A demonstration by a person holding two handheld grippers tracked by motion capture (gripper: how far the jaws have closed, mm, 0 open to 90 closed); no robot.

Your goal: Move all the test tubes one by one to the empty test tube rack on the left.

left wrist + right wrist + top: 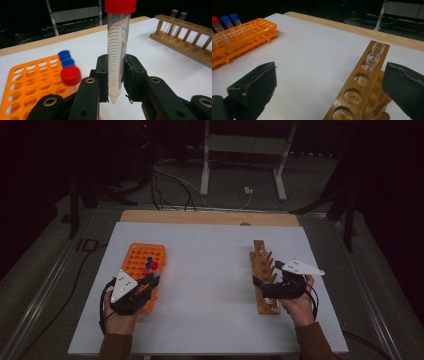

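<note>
**Red-capped tube held low in the left tongs, wooden rack waiting across the tabletop**

Nearest the camera in the left gripper view, the left tongs (115,82) are clamped on a clear, graduated tube with a red cap (117,50). The tube stands upright in the middle of the frame, its pointed tip showing just below the pads and most of its length rising above them. That low grip is the main risk as I judge it: with so much tube above the pads, a quick swing or a bump could tilt it or let it slip down through the jaws.

Just behind, at lower left of that frame, sits the orange rack (27,80), where another red-capped tube (70,75) and two blue-capped tubes (65,58) stand. A careless sideways move could knock them, since they are close to the tongs.

In the high view the right tongs (266,283) rest at centre right beside the wooden rack (263,275); the right gripper view shows their jaws standing wide apart with nothing gripped. Two open glass tubes (375,56) stand in the rack's far holes, and the near holes are free. If the held tube is bound for this rack, an angled approach could catch its tip on a hole's rim or strike the glass tubes.
</note>
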